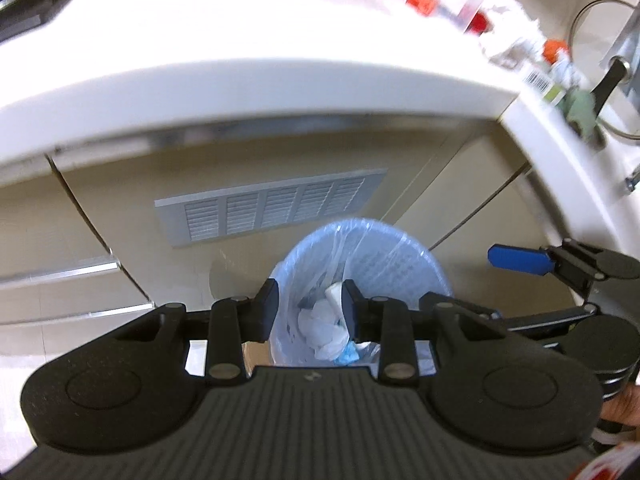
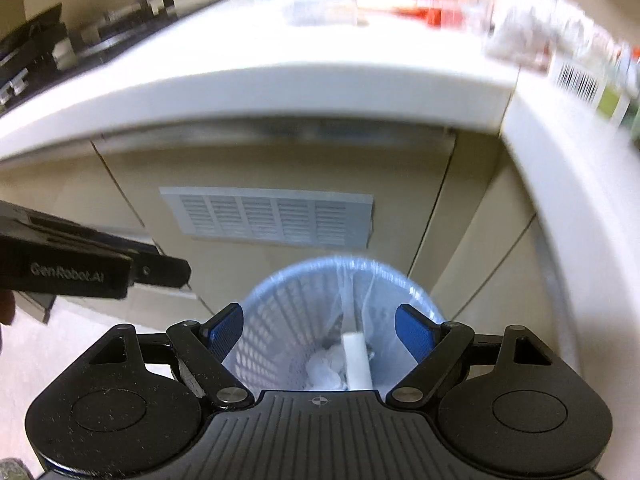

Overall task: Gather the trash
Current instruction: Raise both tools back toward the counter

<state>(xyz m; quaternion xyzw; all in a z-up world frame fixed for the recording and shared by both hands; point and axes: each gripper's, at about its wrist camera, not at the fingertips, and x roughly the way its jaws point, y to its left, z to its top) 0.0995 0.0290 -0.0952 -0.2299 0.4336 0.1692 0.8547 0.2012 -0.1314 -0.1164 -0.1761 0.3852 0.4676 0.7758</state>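
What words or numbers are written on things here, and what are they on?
"GenRobot.AI": on the side of the left hand-held gripper, seen from the right wrist.
Barcode on a white label on the counter: digits too blurred to read.
Packets at the back of the counter: print too blurred to read.

Your black two-finger left gripper (image 1: 308, 308) points steeply down, jaws narrowly apart, empty. Your black blue-padded right gripper (image 2: 320, 330) beside it gapes wide, empty.
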